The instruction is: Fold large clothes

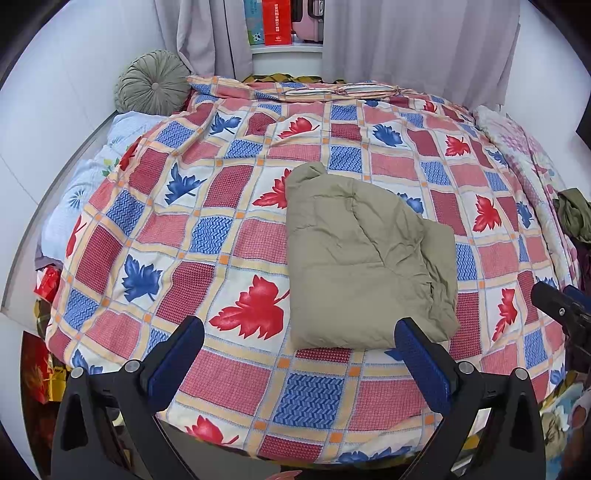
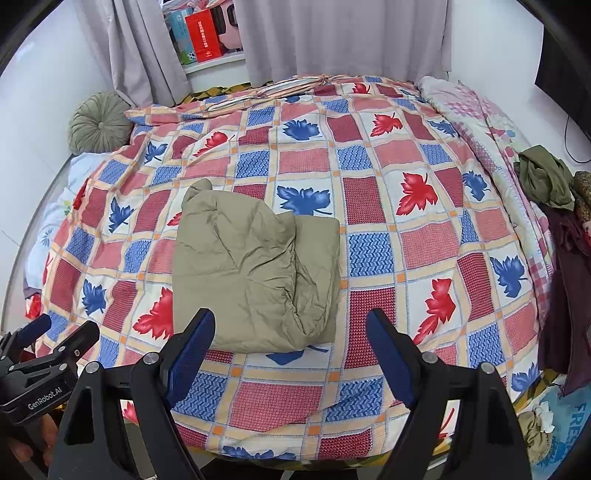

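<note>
A khaki garment (image 1: pixel 362 254) lies folded into a thick rectangle on the leaf-patterned quilt (image 1: pixel 221 236) of the bed; it also shows in the right wrist view (image 2: pixel 251 266). My left gripper (image 1: pixel 299 332) is open and empty, held above the near edge of the bed, just short of the garment's near edge. My right gripper (image 2: pixel 290 325) is open and empty, also at the garment's near edge. The right gripper's tip shows at the right edge of the left wrist view (image 1: pixel 557 302); the left gripper shows at the lower left of the right wrist view (image 2: pixel 48 343).
A green round cushion (image 1: pixel 153 83) sits at the far left corner. A heap of dark clothes (image 2: pixel 554 192) lies on the bed's right side. Grey curtains (image 2: pixel 332 37) and a shelf with boxes (image 2: pixel 207 33) stand behind the bed. Bags (image 1: pixel 37 365) lie on the floor at left.
</note>
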Demonstrator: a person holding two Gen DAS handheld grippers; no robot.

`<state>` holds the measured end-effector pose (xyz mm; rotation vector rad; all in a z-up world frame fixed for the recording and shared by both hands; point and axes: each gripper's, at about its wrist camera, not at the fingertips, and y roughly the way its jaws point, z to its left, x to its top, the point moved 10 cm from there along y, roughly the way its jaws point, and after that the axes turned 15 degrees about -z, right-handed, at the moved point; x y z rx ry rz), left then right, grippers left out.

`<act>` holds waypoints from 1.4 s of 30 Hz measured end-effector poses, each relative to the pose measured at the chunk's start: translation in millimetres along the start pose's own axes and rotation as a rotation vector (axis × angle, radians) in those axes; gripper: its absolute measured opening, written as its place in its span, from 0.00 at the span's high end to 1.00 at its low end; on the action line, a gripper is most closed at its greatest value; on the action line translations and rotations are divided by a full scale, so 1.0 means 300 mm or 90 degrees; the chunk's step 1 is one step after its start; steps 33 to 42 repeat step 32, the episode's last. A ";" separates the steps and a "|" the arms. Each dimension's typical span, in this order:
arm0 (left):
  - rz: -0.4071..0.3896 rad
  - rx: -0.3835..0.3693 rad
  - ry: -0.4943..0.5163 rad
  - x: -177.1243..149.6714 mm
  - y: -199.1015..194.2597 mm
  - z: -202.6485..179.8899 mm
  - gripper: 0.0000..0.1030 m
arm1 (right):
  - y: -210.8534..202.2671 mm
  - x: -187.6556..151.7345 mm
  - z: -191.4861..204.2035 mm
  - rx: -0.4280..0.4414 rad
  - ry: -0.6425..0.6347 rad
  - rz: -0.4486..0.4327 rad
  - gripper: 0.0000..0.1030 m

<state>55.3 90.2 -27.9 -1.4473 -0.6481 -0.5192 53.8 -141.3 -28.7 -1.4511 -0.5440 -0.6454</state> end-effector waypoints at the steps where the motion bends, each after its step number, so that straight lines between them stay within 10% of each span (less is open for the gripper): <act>1: 0.000 0.000 0.000 0.000 -0.002 0.000 0.00 | 0.000 -0.001 -0.001 0.000 0.000 0.000 0.17; 42: -0.004 0.000 -0.014 -0.014 -0.026 0.001 0.00 | -0.001 -0.003 -0.003 0.002 0.001 0.000 0.17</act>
